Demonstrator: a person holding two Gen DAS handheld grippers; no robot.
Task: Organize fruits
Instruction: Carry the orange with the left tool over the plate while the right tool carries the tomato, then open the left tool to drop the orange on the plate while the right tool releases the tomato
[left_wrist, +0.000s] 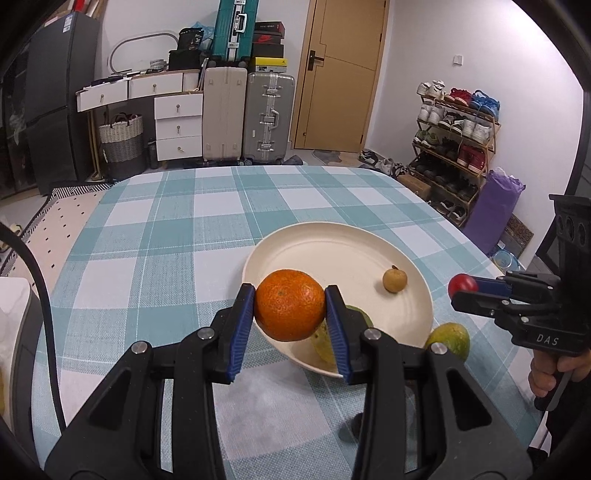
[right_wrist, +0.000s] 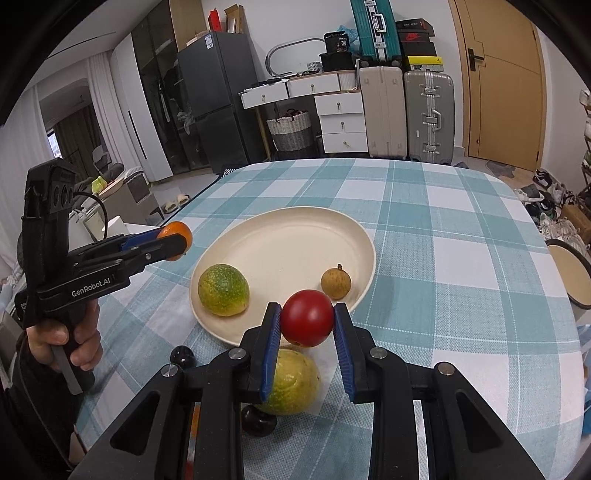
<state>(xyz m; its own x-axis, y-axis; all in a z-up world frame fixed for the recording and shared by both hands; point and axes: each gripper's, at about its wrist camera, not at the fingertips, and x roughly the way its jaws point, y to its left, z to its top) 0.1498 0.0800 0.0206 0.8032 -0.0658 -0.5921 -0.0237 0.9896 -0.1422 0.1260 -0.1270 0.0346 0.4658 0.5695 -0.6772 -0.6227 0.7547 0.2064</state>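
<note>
The left hand-held gripper (left_wrist: 289, 310) is pinching an orange (left_wrist: 289, 309) between its blue pads, carried above the near-left rim of the cream plate (left_wrist: 295, 251) on the checked worktop (left_wrist: 166, 229). The right hand-held gripper (right_wrist: 307, 324) is pinching a red tomato (right_wrist: 307, 323) in the same way, held above the near edge of the same plate.

The relation that matters is where the bare part of the plate lies from each held fruit. From the left gripper, it lies ahead and a little to the right of the orange. From the right gripper, it lies straight ahead and slightly left of the tomato. Both fruits are round, so no long axis needs lining up; only the landing spot counts.

Already on the plate are a green-yellow fruit (right_wrist: 223, 290) at the near-left side and a small brown fruit (right_wrist: 335, 282) at the near-right. The open middle and far half lie between and beyond them. A second yellow-green fruit (right_wrist: 291, 382) sits on the worktop just off the plate's near rim, below the right gripper, with two small dark fruits (right_wrist: 181, 356) near it.

The right gripper looks the nearer of the two to the open middle of the plate, with the tomato already over the rim. The orange seems to need a short carry forward. Since the two grippers approach from opposite sides, setting down one at a time would likely avoid crowding.
</note>
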